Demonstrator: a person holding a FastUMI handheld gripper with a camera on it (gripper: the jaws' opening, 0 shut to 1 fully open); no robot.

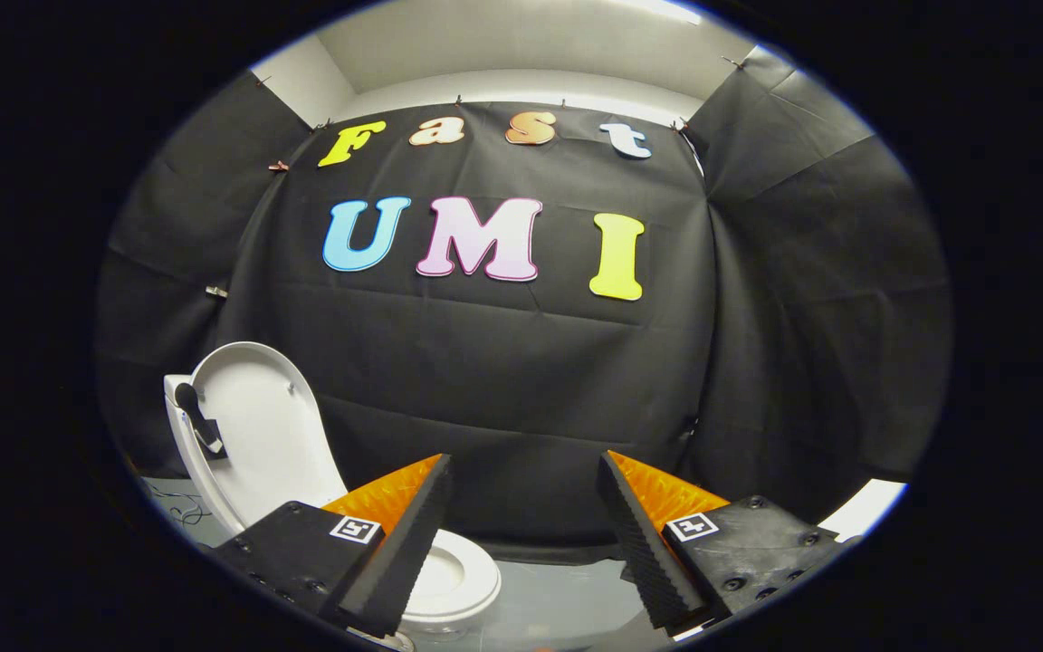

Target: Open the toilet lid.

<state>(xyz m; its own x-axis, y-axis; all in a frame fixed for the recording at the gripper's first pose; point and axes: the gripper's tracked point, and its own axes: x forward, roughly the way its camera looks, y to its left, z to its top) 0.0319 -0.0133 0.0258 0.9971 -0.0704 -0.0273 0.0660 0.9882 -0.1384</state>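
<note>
Task looks basically done, judging by how things lie: toilet lid [254, 426] is up, standing near upright w/ its pale inner face turned toward the camera, leaning back from the toilet seat [463, 575]. Taking the seat as landmark: lid rises behind and to one side of it, hinge end low by the seat's rear, though the join itself is hidden behind one finger. A small dark fitting [196, 418] sits on the lid's far edge, above the seat; can't tell what it is. Seat is down, ring and opening partly visible past the same finger. Tongs [521, 534] are open, jaws spread wide w/ nothing between them, no contact w/ lid or seat; ribbed dark pads [404, 543] face each other across a clear gap. They hang above and just beside the seat, pointed mostly at the black cloth wall [521, 380] behind it, not at the lid. Pale floor [558, 598] shows beside the seat. What's left, prob. nothing beyond clearing away; lid seems to rest stable on its own, no sign it needs holding.
</note>
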